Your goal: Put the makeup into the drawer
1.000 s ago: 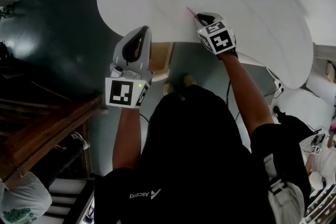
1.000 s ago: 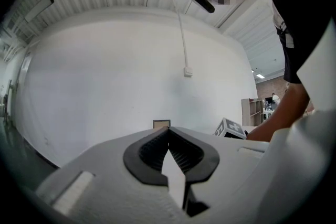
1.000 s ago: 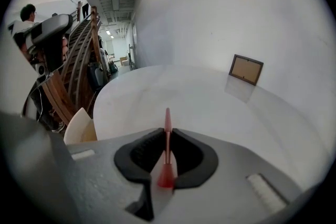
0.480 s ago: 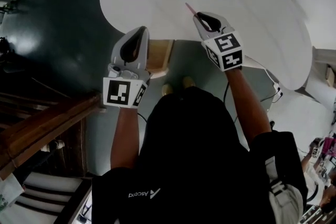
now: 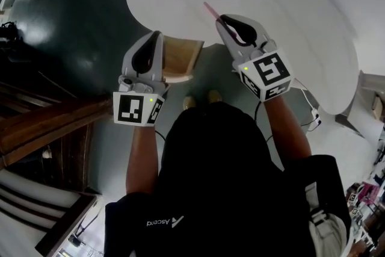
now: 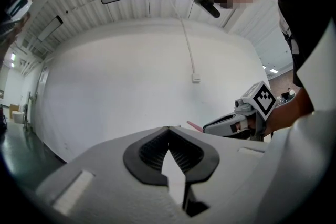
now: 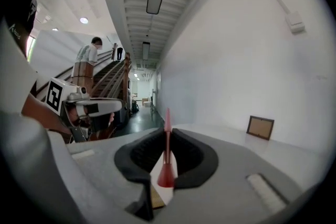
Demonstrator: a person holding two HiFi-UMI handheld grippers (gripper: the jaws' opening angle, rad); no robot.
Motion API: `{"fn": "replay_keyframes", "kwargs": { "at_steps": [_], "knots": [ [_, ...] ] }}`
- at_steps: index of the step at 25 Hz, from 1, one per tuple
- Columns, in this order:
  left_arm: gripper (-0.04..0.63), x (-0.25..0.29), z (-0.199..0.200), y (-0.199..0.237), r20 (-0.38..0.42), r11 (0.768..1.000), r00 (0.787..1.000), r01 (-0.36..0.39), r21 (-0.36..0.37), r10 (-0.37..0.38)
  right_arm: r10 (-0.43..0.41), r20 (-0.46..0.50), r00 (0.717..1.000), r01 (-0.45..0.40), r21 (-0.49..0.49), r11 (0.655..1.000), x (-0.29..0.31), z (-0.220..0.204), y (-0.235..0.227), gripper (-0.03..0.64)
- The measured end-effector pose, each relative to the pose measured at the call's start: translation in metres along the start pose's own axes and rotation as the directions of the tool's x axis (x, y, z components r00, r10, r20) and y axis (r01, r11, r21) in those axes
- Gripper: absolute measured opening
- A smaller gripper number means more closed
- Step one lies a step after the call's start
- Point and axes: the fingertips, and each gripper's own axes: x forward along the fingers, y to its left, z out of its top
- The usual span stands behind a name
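**Pencil lifted clear, drawer drawn further out**

The pink makeup pencil (image 5: pixel 210 10) is clamped between the jaws of the right tool (image 5: pixel 222 20). Its thin tip juts out to the far left over the white worktop (image 5: pixel 289 3). Compared with a second ago, the pencil is seen raised off the worktop and carried slightly nearer, so the pick-up is judged complete.

Just left of it and lower, the wooden drawer (image 5: pixel 180 57) is shown pulled further out from under the worktop's near edge than before, and its open inside is now partly exposed. The left tool (image 5: pixel 156 38) is held close beside the drawer's left side. Its jaws are pressed together and nothing is made out between them. Whether the drawer is touched by it cannot be told.

What remains is judged to be the carry. The pencil is to be brought down and to the left until it is over the open drawer, and released there. Because the pencil is slim, slipping or tilting in the jaws is considered the main risk on the way.
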Motion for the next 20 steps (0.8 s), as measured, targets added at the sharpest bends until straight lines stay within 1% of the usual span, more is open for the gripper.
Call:
{"fn": "replay_keyframes", "kwargs": {
  "at_steps": [5, 12, 16, 20],
  "knots": [
    [0.009, -0.024, 0.005, 0.010, 0.006, 0.998, 0.998, -0.070, 0.005, 0.070, 0.099, 0.056, 0.993, -0.098, -0.021, 0.995, 0.001, 0.021, 0.031, 0.051],
    [0.009, -0.051, 0.011, 0.016, 0.011, 0.990, 0.990, -0.142, 0.016, 0.142, 0.206, 0.091, 0.974, -0.200, -0.073, 0.977, 0.001, 0.038, 0.065, 0.051],
    [0.009, -0.057, 0.015, 0.016, 0.014, 0.985, 0.985, -0.170, 0.017, 0.169, 0.251, 0.094, 0.963, -0.242, -0.100, 0.965, 0.001, 0.047, 0.074, 0.051],
    [0.009, -0.083, 0.009, 0.043, 0.011, 0.981, 0.981, -0.192, 0.014, 0.192, 0.307, 0.056, 0.950, -0.299, -0.112, 0.948, 0.026, 0.043, 0.115, 0.051]
  ]
}}
